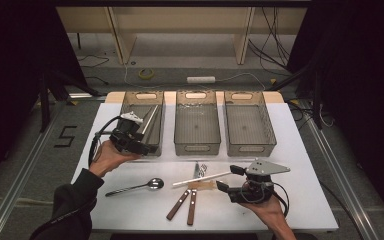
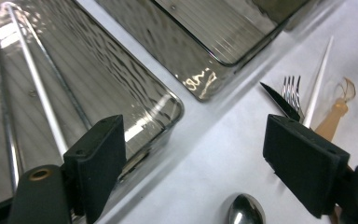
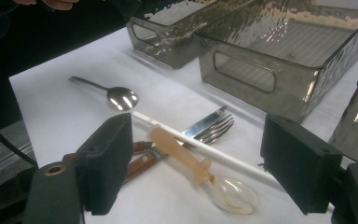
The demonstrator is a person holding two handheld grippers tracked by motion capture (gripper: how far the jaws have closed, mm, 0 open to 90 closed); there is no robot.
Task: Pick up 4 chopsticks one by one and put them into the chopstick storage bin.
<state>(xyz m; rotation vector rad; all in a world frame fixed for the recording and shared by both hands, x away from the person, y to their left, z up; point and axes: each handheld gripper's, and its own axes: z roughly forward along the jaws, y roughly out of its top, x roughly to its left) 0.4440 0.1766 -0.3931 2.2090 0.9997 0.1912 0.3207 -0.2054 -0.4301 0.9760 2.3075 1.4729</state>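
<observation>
High view: fixed overhead, facing forward and down over the whole table (image 1: 300, 200), far off. Left gripper view: close, looking between its fingers (image 2: 98, 163) at the left bin (image 2: 98, 70). Right gripper view: low, near. Between the fingers (image 3: 107, 158) lies cutlery. Both share the metal spoon (image 3: 121, 98).

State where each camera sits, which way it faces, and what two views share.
High view: above the person's side, facing forward and down on the table; forearms, hands, left gripper and right gripper show.
Left gripper view: rides the left gripper, facing down past its open jaws at the left bin.
Right gripper view: rides the right gripper, facing low across the table between its open jaws at the amber spoon.
Shared by both gripper views: metal spoon, fork, white stick.
</observation>
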